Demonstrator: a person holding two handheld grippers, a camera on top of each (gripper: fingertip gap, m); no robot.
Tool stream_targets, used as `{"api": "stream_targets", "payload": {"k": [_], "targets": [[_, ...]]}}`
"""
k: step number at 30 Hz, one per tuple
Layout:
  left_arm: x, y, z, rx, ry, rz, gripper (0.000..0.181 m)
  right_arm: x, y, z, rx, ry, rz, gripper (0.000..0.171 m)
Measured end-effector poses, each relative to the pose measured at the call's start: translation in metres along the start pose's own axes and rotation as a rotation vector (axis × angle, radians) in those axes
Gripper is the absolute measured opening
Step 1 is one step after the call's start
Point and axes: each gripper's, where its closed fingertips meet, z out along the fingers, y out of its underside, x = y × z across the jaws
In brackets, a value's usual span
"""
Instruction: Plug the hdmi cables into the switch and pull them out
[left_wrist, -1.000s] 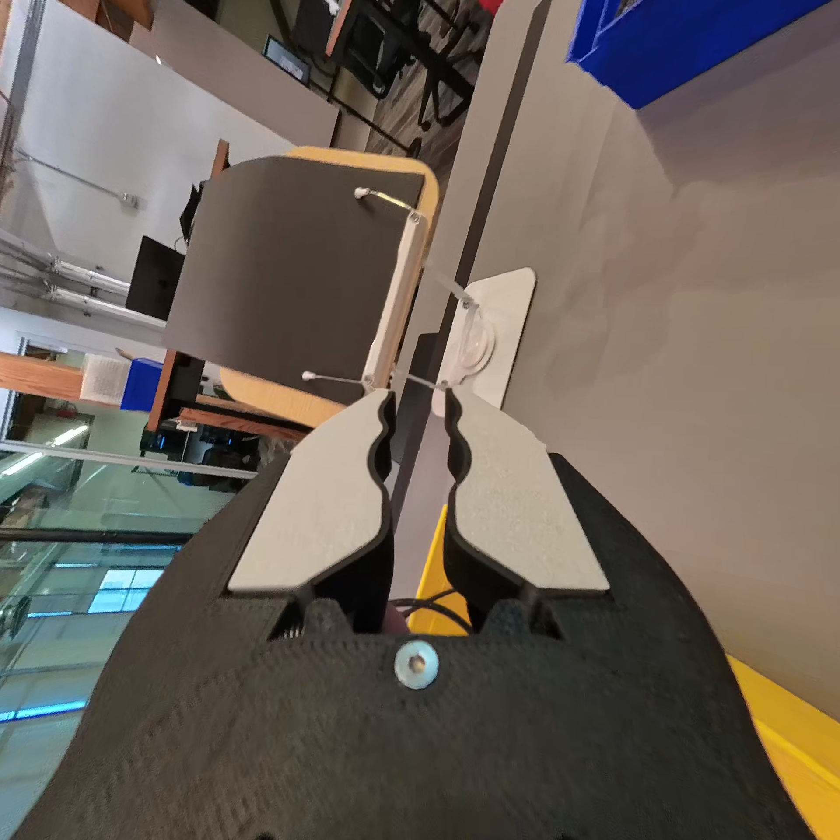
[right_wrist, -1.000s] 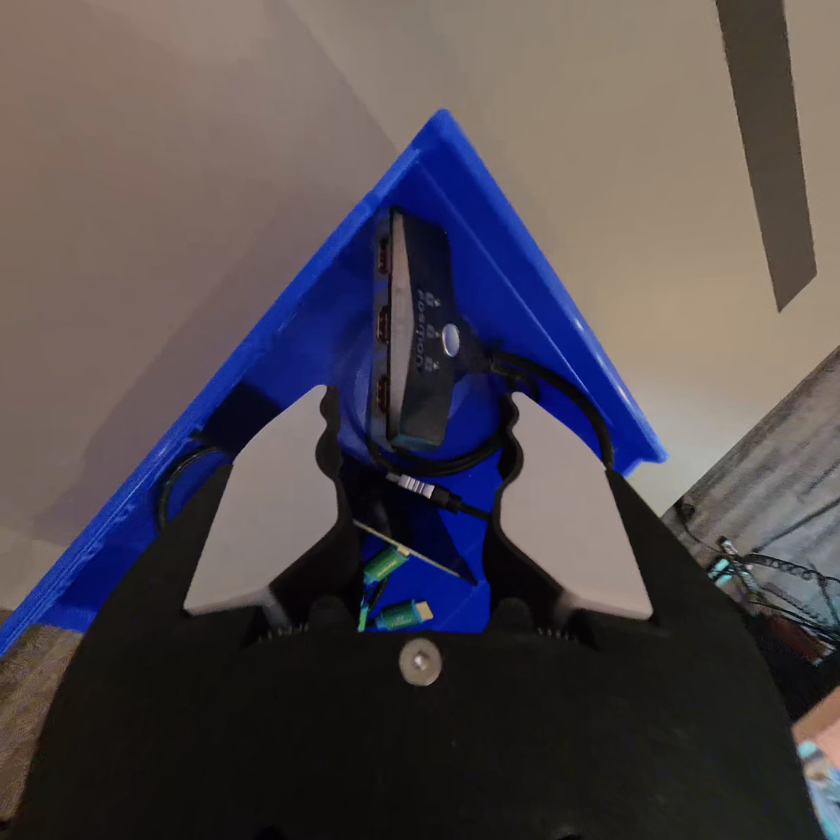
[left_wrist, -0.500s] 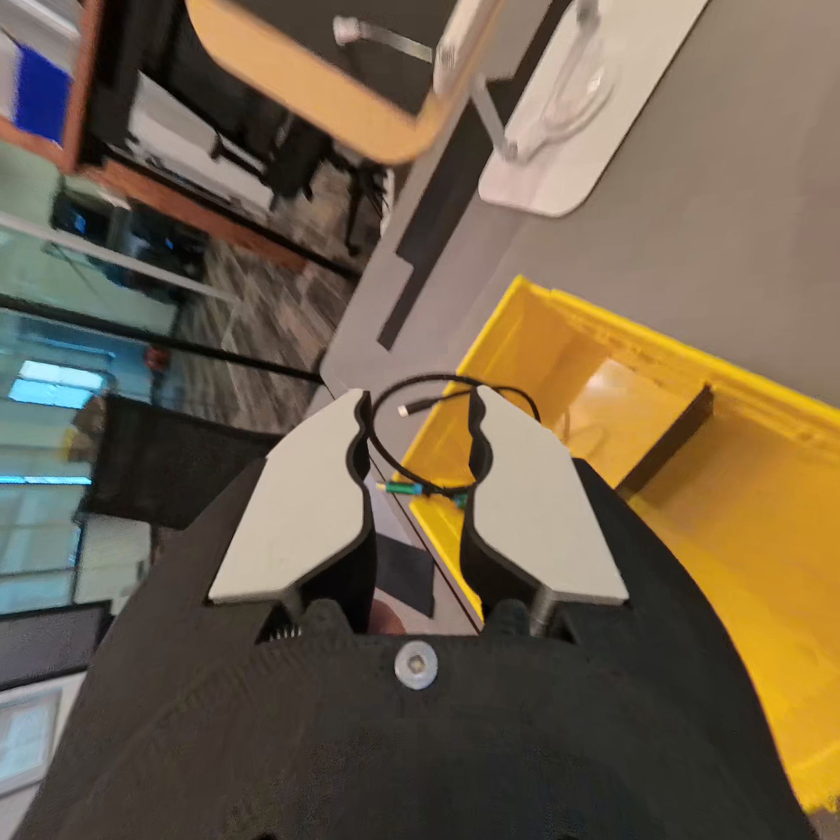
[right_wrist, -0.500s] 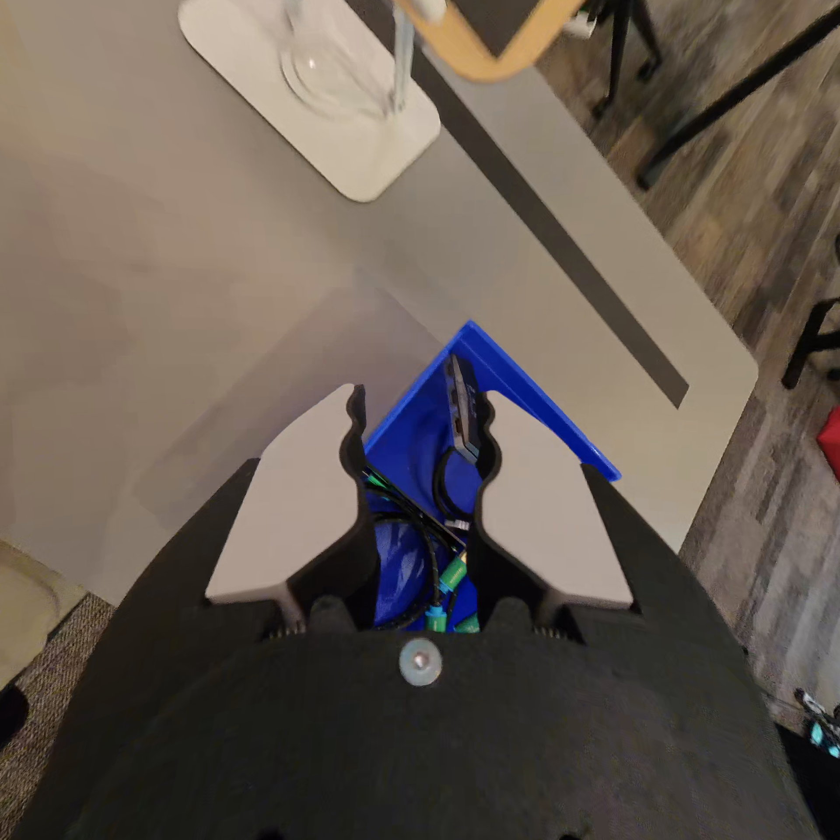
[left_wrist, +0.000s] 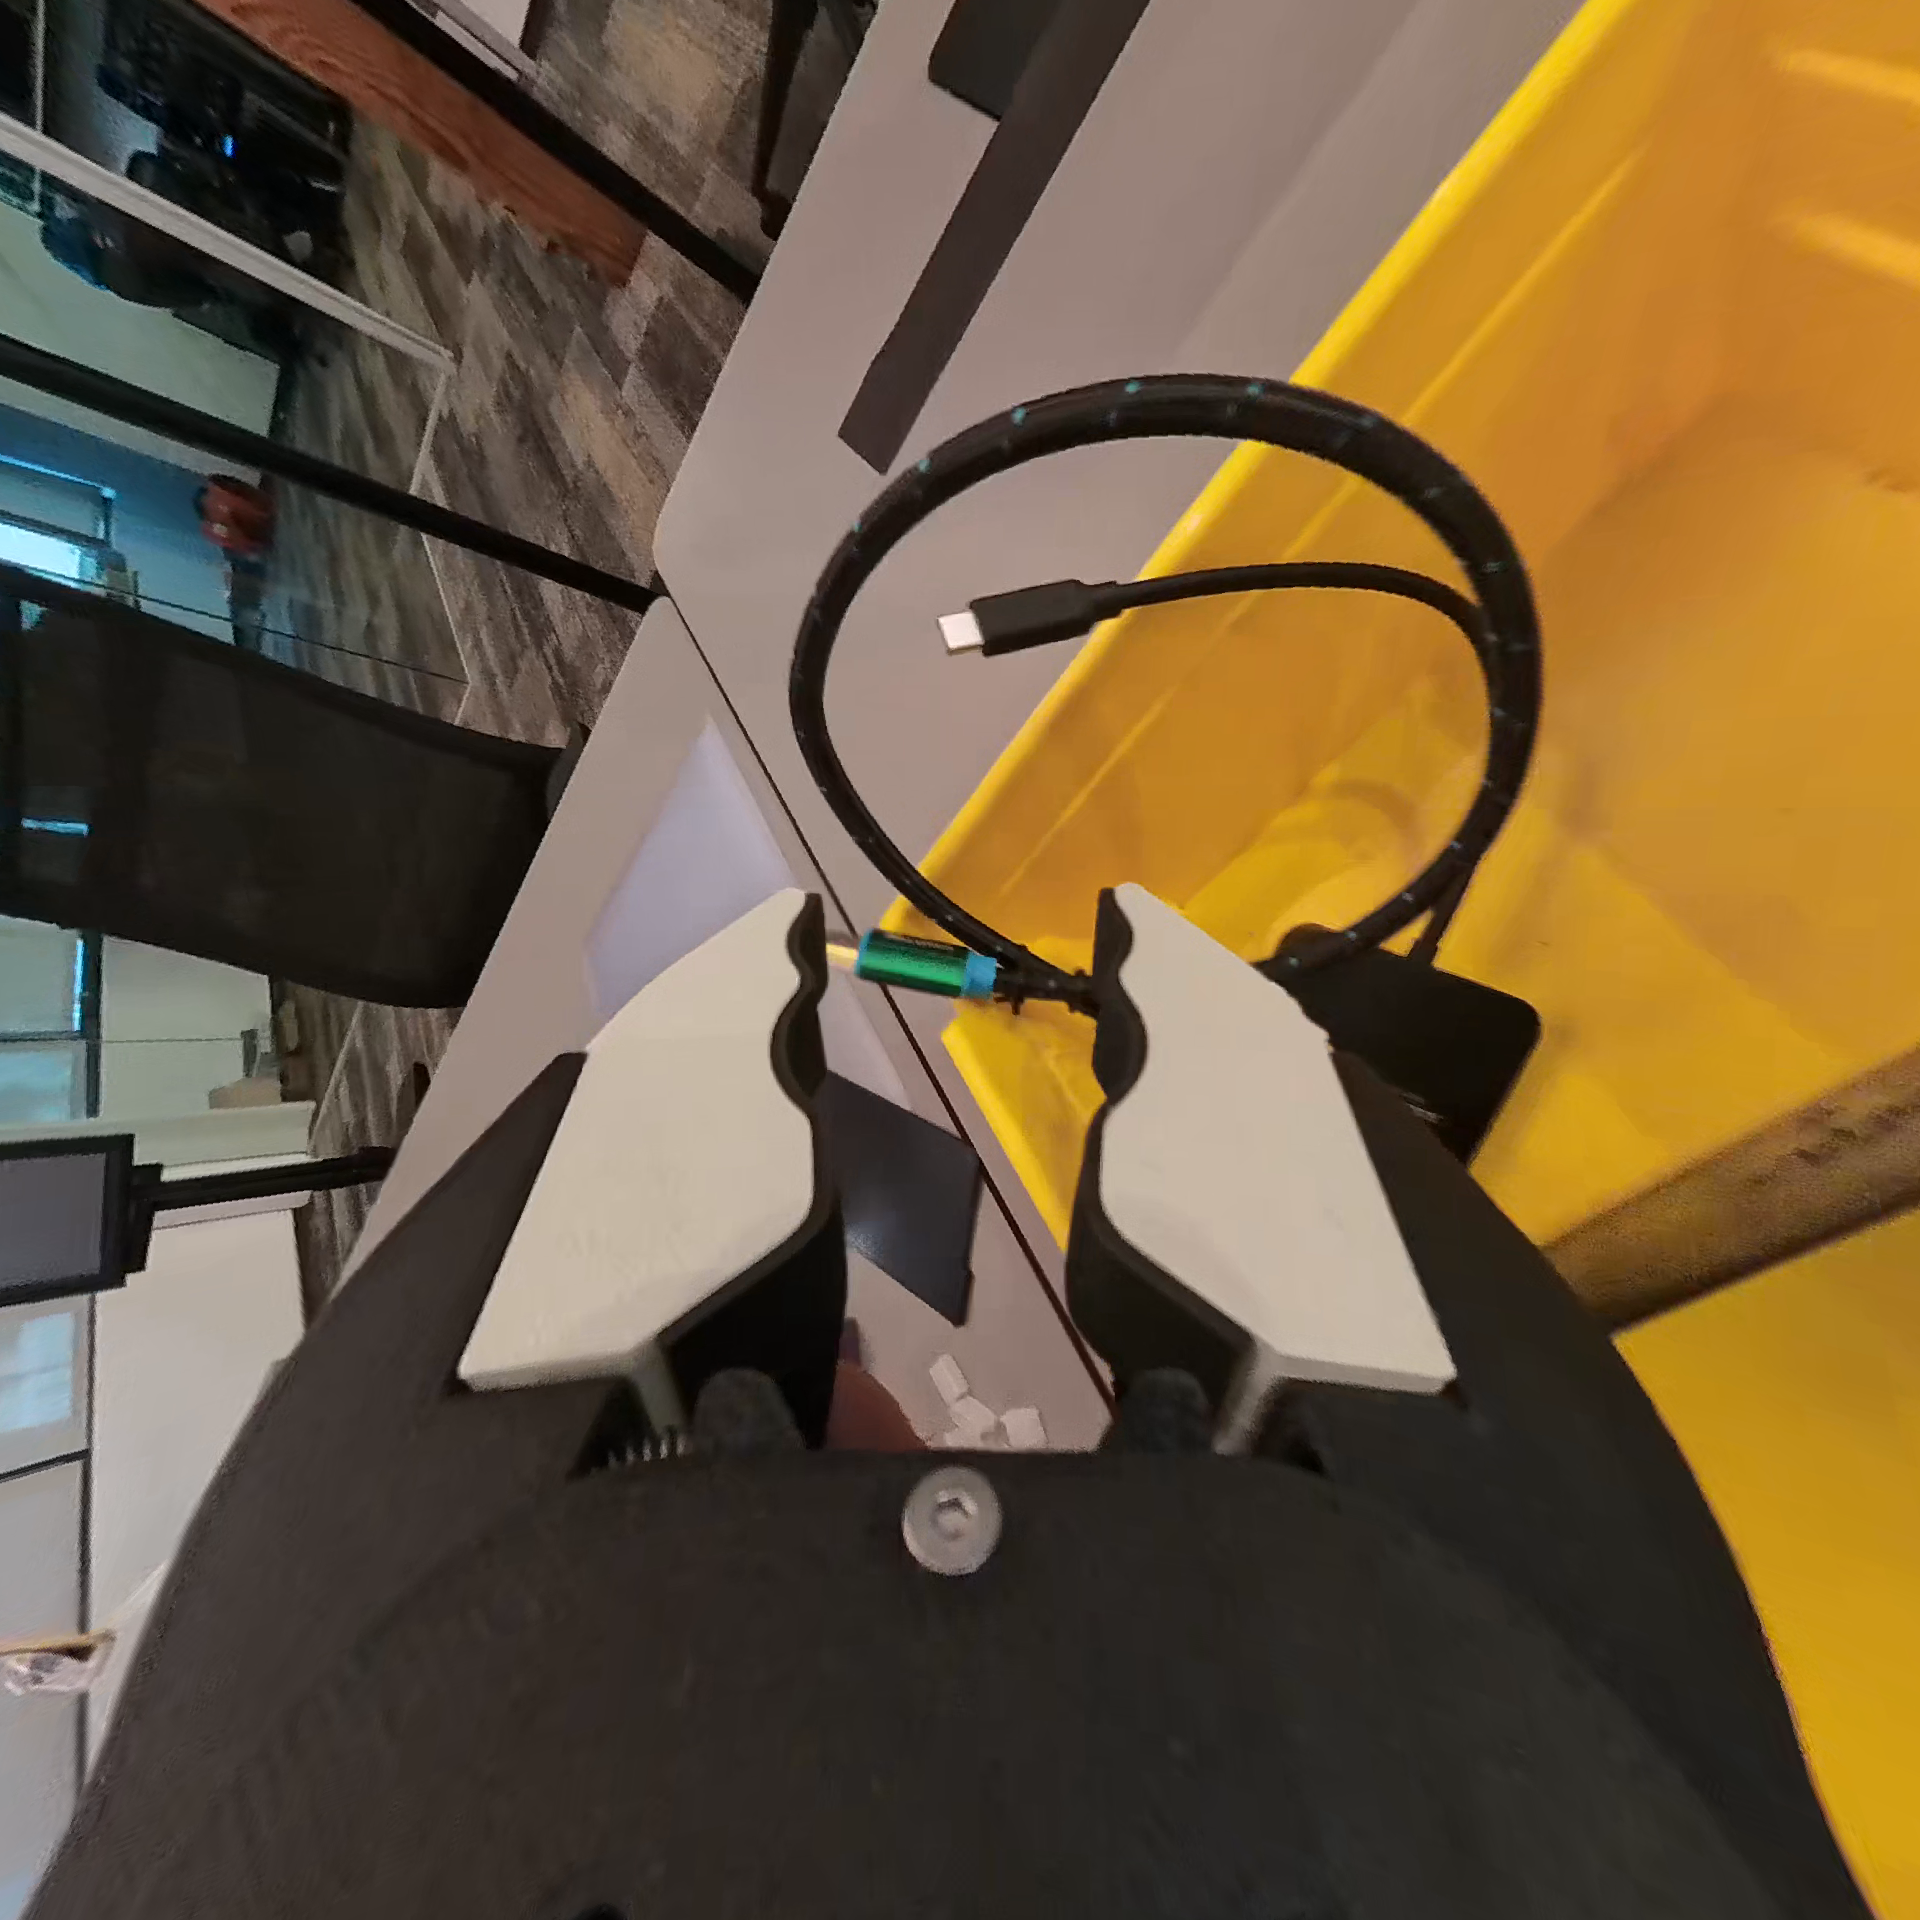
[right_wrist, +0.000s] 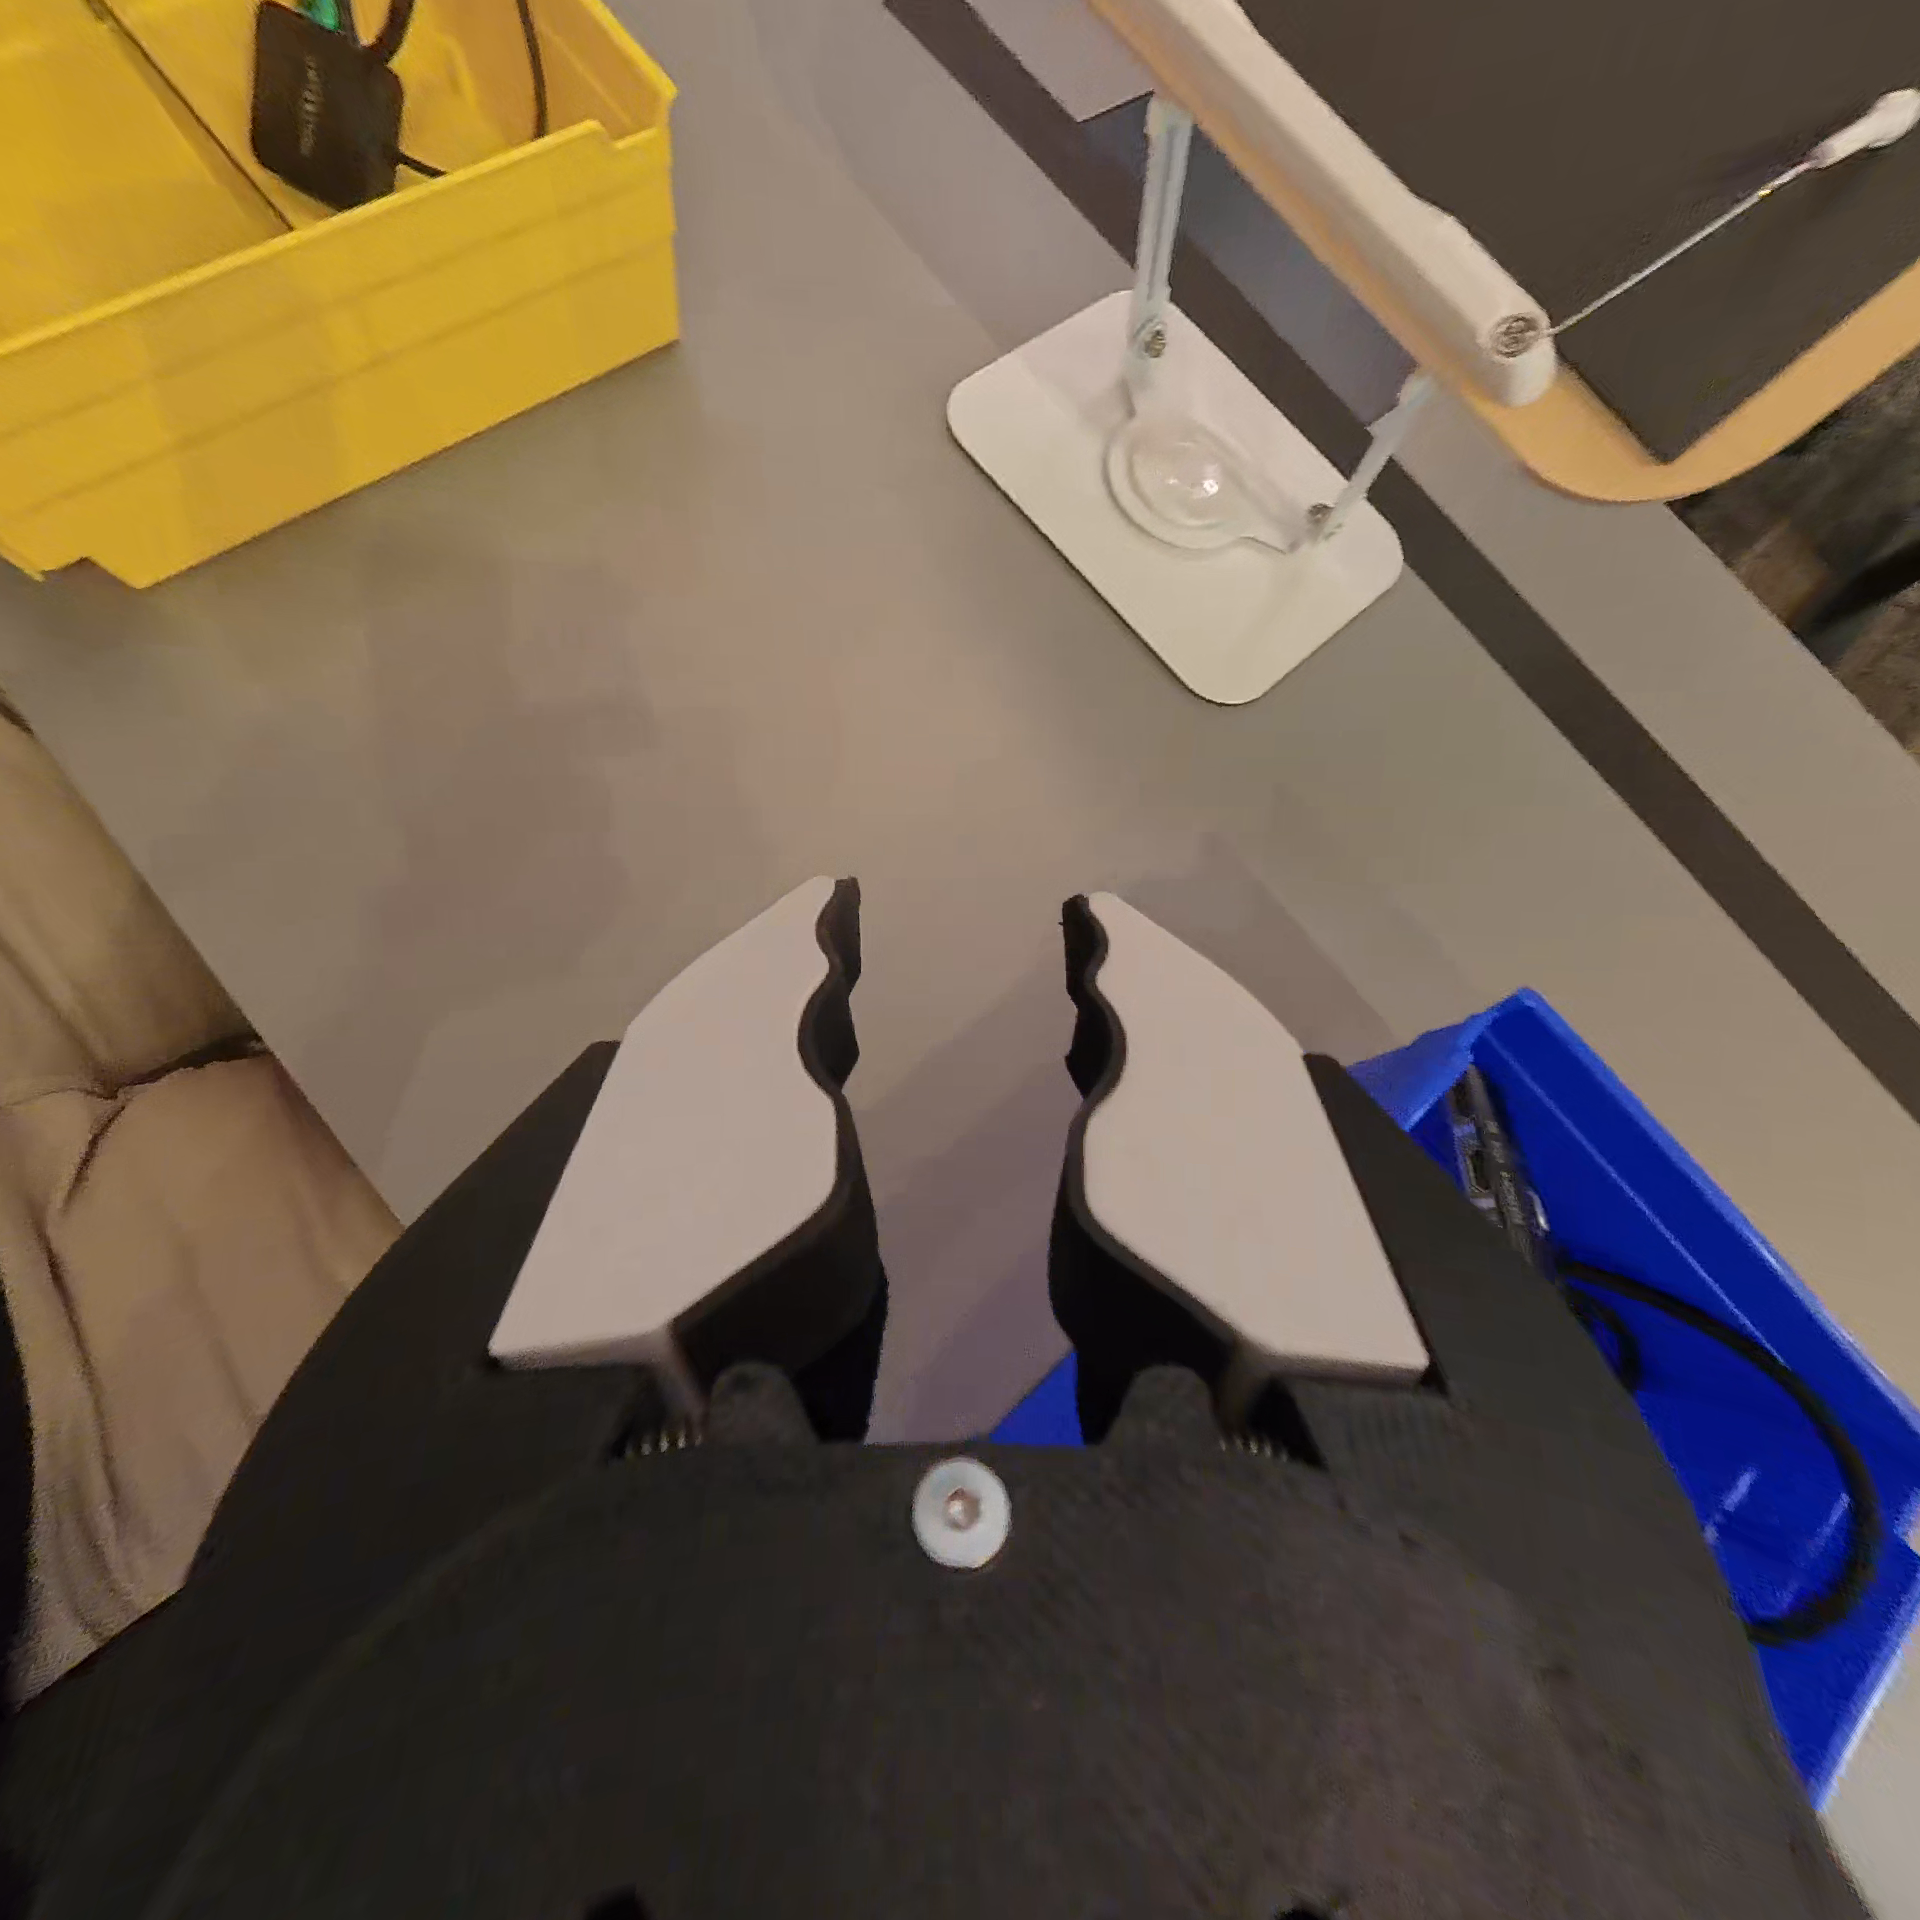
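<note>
My left gripper (left_wrist: 961, 920) is open, just in front of a green and blue HDMI plug (left_wrist: 925, 961) on a black braided cable (left_wrist: 1174, 400) that loops over the rim of a yellow bin (left_wrist: 1507, 582). A thinner black cable with a small plug (left_wrist: 1023, 623) also sticks out. A black box (left_wrist: 1423, 1039) lies in the bin behind my right finger. My right gripper (right_wrist: 958, 906) is open and empty above the grey table (right_wrist: 644, 790). The black HDMI switch (right_wrist: 1496, 1164) and a black cable (right_wrist: 1787, 1434) lie in a blue bin (right_wrist: 1662, 1247) at the lower right.
In the right wrist view the yellow bin (right_wrist: 343, 343) with the black box (right_wrist: 322, 135) sits at the far left of the table. A white stand base (right_wrist: 1174, 488) with thin legs holds a dark board (right_wrist: 1621, 187) at the far right. A beige sleeve (right_wrist: 125, 1091) is at the left edge.
My left gripper has swung down from the stand to the yellow bin's corner and opened wider around the HDMI plug. My right gripper has pulled back out of the blue bin to above the bare table.
</note>
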Motion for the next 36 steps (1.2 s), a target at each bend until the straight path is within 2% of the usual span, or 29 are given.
{"api": "stream_targets", "payload": {"k": [1,3,7,9,10,15,20,28,32,36], "targets": [[-0.002,0.000,0.007,-0.004,0.004,0.011,0.049,-0.003,0.000,0.002,0.000,-0.010,0.001,0.037],[-0.008,0.002,0.023,-0.030,0.006,0.017,0.048,-0.008,-0.003,0.004,0.017,-0.034,0.009,0.037],[-0.022,0.003,0.048,-0.044,-0.009,-0.008,0.034,-0.013,-0.002,0.011,0.014,-0.052,0.011,0.036],[-0.023,0.006,0.057,-0.073,-0.009,0.010,0.021,-0.014,-0.001,0.014,0.012,-0.062,0.017,0.036],[-0.024,0.006,0.059,-0.082,-0.017,0.031,0.014,-0.014,0.000,0.016,0.011,-0.064,0.018,0.036],[-0.027,-0.005,0.052,-0.045,-0.037,0.012,0.010,-0.015,0.003,0.022,0.008,-0.076,0.023,0.036],[-0.040,-0.037,0.014,0.084,-0.123,0.011,0.006,-0.019,-0.001,0.025,0.034,-0.092,0.013,0.034],[-0.066,-0.113,-0.078,0.324,-0.239,0.053,0.006,-0.045,-0.025,0.032,0.122,-0.139,-0.055,0.034],[-0.055,-0.166,-0.132,0.483,-0.232,0.063,0.006,-0.070,-0.053,0.035,0.265,-0.211,-0.046,0.040],[-0.015,-0.222,-0.181,0.636,-0.138,0.070,0.006,-0.097,-0.075,0.044,0.365,-0.292,-0.007,0.050]]}}
